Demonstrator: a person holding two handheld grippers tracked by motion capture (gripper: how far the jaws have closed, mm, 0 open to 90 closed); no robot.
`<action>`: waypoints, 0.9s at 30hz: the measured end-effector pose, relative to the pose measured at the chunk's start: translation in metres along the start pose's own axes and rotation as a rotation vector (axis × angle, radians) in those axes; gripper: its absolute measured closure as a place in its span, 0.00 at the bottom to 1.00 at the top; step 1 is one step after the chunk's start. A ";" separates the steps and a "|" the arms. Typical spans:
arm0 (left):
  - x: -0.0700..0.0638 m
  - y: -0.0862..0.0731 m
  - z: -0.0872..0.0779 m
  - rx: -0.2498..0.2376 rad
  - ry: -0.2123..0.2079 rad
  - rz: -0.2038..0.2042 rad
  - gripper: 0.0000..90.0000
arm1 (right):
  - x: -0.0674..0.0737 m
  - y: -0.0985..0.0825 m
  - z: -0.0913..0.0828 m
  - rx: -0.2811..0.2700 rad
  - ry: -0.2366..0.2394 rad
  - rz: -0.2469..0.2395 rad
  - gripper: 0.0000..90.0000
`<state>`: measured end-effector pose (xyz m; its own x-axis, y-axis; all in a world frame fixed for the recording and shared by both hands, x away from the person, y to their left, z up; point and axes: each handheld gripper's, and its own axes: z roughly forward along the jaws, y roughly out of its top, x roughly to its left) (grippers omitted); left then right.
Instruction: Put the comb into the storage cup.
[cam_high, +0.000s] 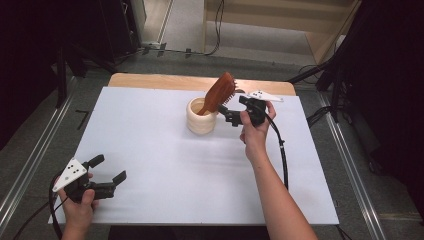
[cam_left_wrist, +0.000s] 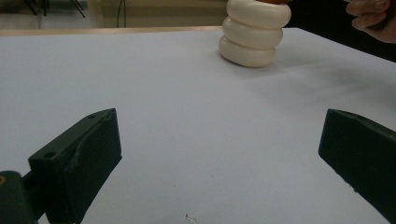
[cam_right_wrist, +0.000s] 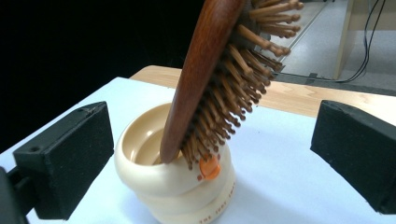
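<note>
The right tool (cam_high: 231, 111) was held up near the far middle of the table (cam_high: 165, 165), with the forearm stretched forward and the wrist bent towards the left. Its jaws stood wide apart and held nothing; they faced the wooden hairbrush (cam_right_wrist: 212, 79). The hairbrush leaned inside the cream holder (cam_right_wrist: 173, 186), handle down, with the wooden bristles pointing to the right tool. The holder looked smooth and glossy, shaped like stacked rounded rings. The left tool (cam_high: 102, 175) rested low at the near left corner, its jaws also open and empty, well apart from the holder.
</note>
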<state>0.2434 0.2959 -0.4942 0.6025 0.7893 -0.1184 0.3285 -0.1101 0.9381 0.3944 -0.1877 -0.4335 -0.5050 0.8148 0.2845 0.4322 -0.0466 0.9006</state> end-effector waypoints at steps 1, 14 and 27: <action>0.000 0.000 0.000 -0.001 0.001 0.001 0.00 | -0.001 -0.002 -0.004 0.002 -0.001 -0.004 0.00; 0.000 0.000 -0.001 -0.010 -0.003 -0.001 0.00 | -0.003 -0.015 -0.035 -0.008 0.005 -0.049 0.00; 0.000 0.000 -0.001 -0.010 -0.006 0.001 0.00 | -0.009 -0.036 -0.059 0.018 -0.012 -0.071 0.00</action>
<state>0.2424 0.2967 -0.4938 0.6073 0.7854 -0.1199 0.3208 -0.1044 0.9414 0.3391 -0.2275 -0.4489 -0.5257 0.8227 0.2162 0.4095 0.0220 0.9121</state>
